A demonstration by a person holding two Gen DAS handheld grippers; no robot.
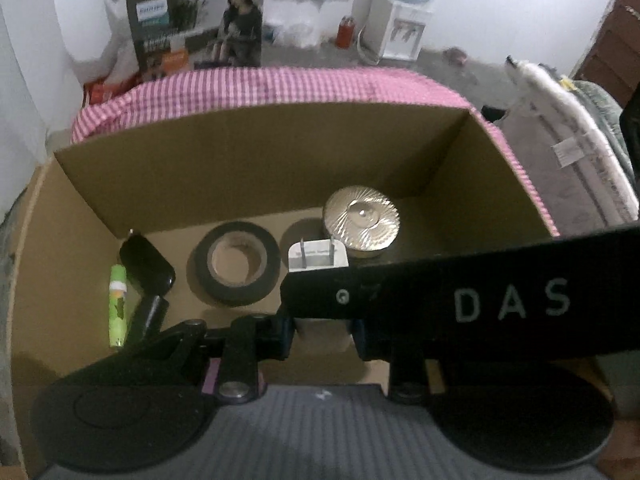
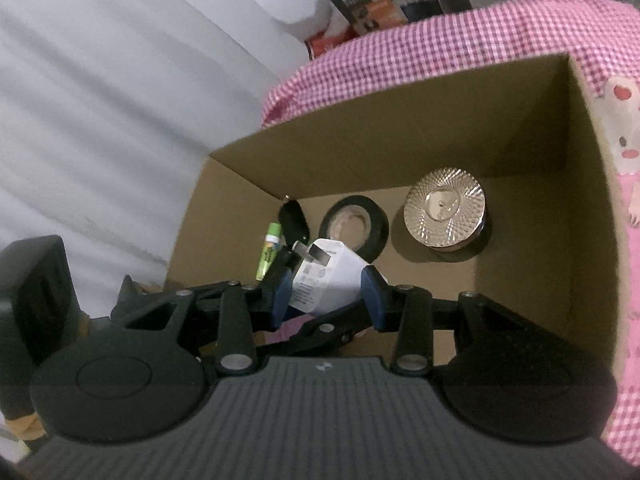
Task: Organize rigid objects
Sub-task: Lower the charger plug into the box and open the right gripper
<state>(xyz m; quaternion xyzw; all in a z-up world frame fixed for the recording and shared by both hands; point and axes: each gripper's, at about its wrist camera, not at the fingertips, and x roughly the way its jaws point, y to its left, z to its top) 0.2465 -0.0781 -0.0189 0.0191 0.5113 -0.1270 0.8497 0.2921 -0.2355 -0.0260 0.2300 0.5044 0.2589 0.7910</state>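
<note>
gripping a white charger (image 2: pixel 332 280), right claw (image 2: pixel 326 292); left claw (image 1: pixel 324 332) state unclear behind black bar (image 1: pixel 480 304) lettered "das"

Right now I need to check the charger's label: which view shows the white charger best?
The right wrist view: the white charger sits between the jaws, printed side and prongs visible. The left wrist view shows only its pronged end; a black bar hides the rest.

A plain brown cardboard box (image 2: pixel 400 152) sits on pink-and-white checked cloth (image 2: pixel 440 36) and contains a black tape roll (image 2: pixel 354 226), a gold ridged jar lid (image 2: pixel 444 208), a green tube (image 2: pixel 269 254), a black fob (image 2: pixel 293 218) and a white plug (image 2: pixel 328 280) between blue pads (image 2: pixel 370 292)
</note>
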